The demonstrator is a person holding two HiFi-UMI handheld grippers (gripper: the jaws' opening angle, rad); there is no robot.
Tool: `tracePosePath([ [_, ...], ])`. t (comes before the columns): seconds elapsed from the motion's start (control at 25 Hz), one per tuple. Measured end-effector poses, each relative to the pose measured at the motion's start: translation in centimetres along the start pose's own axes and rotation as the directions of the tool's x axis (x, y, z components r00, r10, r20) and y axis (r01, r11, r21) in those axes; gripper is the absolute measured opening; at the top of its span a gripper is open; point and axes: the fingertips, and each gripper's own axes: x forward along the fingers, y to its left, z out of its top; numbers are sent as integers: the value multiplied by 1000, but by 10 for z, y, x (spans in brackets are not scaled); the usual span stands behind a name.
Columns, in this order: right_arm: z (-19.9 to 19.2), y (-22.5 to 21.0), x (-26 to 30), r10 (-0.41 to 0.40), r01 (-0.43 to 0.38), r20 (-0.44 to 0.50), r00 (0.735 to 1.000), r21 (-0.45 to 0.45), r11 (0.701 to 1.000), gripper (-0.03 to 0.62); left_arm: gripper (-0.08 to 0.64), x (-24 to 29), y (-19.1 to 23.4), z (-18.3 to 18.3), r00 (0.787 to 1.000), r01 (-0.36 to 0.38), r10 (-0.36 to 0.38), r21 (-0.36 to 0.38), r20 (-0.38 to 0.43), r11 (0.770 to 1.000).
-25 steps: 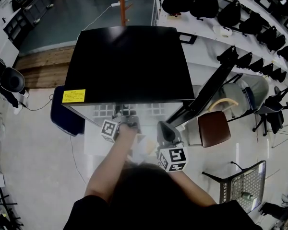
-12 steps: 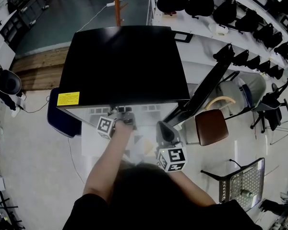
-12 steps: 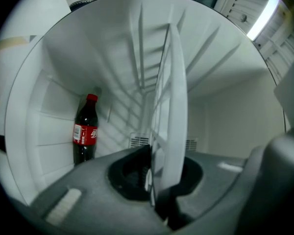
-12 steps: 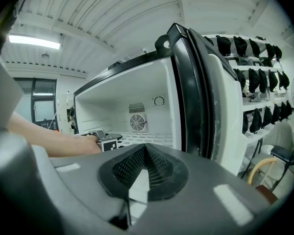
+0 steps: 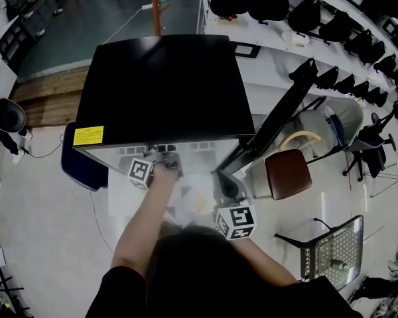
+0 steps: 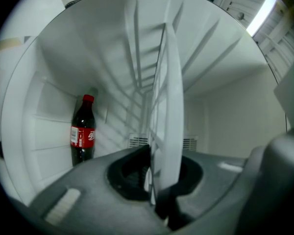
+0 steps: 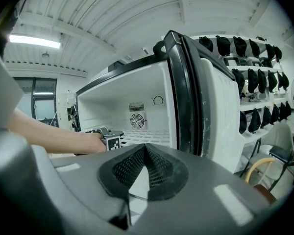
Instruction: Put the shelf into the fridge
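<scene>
The floor (image 5: 46,244) carries the black-topped fridge (image 5: 159,85) at 12 o'clock of the head view, a brown-seated chair (image 5: 288,174) at 3 and a mesh chair (image 5: 335,250) at 4 o'clock. Inside the fridge, a cola bottle (image 6: 83,131) stands upright by the 9 o'clock wall.

A pale floor (image 5: 46,237) is seen all round, bordered at the upper left by a strip of wooden boards (image 5: 46,101), with a grey-blue floor (image 5: 86,18) beyond it. White racks (image 5: 268,42) lined with dark bags (image 5: 268,5) are ranged along the right. A brown-seated chair (image 5: 288,174), a grey office chair (image 5: 318,128) and a wire-mesh chair (image 5: 335,247) are stood beside them. A ribbed white ceiling (image 7: 137,13) is lit by a strip light (image 7: 34,40), and tall windows (image 7: 32,99) are set at the far left.
</scene>
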Motion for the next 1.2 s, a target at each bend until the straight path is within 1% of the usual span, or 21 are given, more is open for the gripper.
tracePosePath([
  [0.08,-2,1,-3,8,-8,-3,1000,-1,1000,2,50,-2,-1,-1,1000,16,-15,21,-9,1000],
  [0.24,-2,4,-9,31,-31,3,1000,2,1000,2,123,-14,-11,-9,998,46,-43,59,-52,997],
  [0.36,-3,7,-14,46,-46,14,999,10,999,2,169,-36,-14,-14,996,34,-25,106,-89,994],
  [0.48,-2,18,-15,64,-64,27,998,7,998,2,183,-68,-12,-7,991,22,-1,153,-135,988],
  [0.6,-2,48,-9,70,-70,27,997,1,998,2,190,-105,-17,16,977,27,29,256,-212,966],
  [0.68,1,59,-12,63,-62,26,998,-19,998,2,190,-132,-25,17,962,49,44,324,-271,945],
  [0.72,3,59,-17,58,-57,27,998,-30,998,2,189,-147,-31,8,950,75,44,363,-308,929],
  [0.76,4,57,-22,53,-52,27,998,-35,998,2,185,-163,-38,-5,936,114,40,406,-351,907],
  [0.84,4,56,-32,43,-42,25,999,-31,999,2,181,-193,-55,-29,901,209,25,484,-433,849],
  [0.88,3,58,-35,35,-35,23,999,-26,999,2,173,-206,-64,-36,884,259,16,520,-466,814],
  [0.96,1,67,-43,18,-17,22,1000,-16,1000,2,154,-225,-83,-37,859,345,10,594,-511,727],
  [1.04,0,77,-53,5,-5,21,1000,-10,1000,2,113,-237,-105,-31,847,406,7,655,-531,637],
  [1.08,-1,83,-59,1,-1,21,1000,-10,1000,2,99,-242,-116,-25,846,424,5,679,-533,600],
  [1.12,-1,90,-65,-1,1,22,1000,-12,1000,2,70,-247,-127,-18,848,435,1,698,-530,569],
  [1.16,-1,97,-70,-4,4,24,1000,-15,1000,2,46,-252,-137,-10,852,440,-3,712,-524,548],
  [1.2,-1,104,-76,-9,9,27,1000,-17,1000,2,20,-257,-145,-1,855,441,-6,722,-518,533],
])
